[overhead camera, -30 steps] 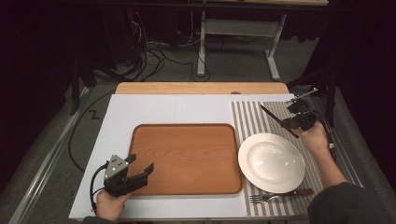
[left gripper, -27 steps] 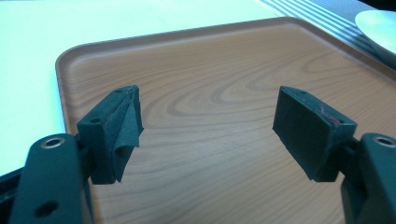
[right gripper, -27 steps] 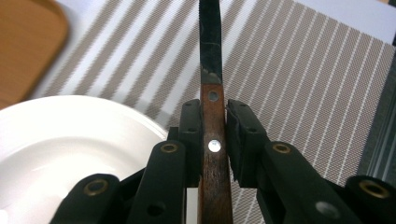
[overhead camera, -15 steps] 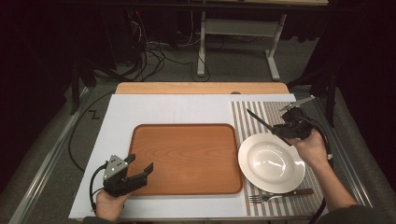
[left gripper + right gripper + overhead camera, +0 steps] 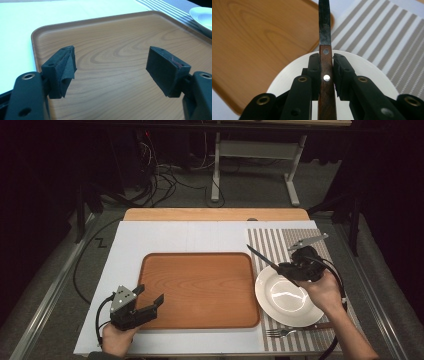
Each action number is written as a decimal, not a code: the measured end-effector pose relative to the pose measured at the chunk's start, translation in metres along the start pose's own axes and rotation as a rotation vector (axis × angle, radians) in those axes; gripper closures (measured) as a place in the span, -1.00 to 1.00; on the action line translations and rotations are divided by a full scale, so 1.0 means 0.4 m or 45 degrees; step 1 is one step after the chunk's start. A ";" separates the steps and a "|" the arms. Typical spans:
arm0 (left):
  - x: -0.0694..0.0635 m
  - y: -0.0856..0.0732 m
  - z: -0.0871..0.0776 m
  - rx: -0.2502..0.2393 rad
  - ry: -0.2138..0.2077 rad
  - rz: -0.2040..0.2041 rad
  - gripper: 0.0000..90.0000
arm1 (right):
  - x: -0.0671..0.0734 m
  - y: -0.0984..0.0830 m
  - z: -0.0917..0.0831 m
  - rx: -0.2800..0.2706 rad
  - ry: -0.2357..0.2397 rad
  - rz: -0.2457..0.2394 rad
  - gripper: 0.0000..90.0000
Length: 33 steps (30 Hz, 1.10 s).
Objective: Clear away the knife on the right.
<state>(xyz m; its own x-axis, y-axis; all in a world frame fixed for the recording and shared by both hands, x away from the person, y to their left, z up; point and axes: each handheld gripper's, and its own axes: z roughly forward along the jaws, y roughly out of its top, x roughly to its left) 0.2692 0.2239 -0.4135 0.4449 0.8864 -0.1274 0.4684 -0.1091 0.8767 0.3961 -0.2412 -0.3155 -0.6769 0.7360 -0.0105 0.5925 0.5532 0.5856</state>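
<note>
- Near the counter's front edge, the left claw (image 5: 150, 301) has kept its place, released and empty, jaws wide over the wooden tray's (image 5: 200, 290) near-left corner.
- A fork (image 5: 281, 332) lies on the striped mat (image 5: 280, 245), in front of the white plate (image 5: 287, 300).
- The right claw (image 5: 291, 268), clenched on a knife (image 5: 325, 62) by its wooden handle, has come in from the counter's far-right corner and now hangs over the plate's far rim, blade aimed toward the tray; the knife likely gets set down soon.
</note>
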 end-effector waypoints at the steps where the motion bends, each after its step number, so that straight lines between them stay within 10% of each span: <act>1: 0.000 0.000 0.000 0.002 -0.008 0.005 -0.45 | 0.008 0.000 0.003 0.007 0.006 -0.008 0.73; 33: 0.001 0.000 0.002 0.013 -0.012 -0.006 -0.45 | 0.234 0.026 0.142 0.105 0.183 -0.193 0.73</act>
<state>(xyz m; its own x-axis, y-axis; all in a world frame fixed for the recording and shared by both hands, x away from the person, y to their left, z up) 0.2702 0.2241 -0.4139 0.4499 0.8827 -0.1359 0.4785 -0.1097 0.8712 0.3639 -0.1445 -0.3566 -0.8125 0.5824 0.0255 0.5090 0.6874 0.5180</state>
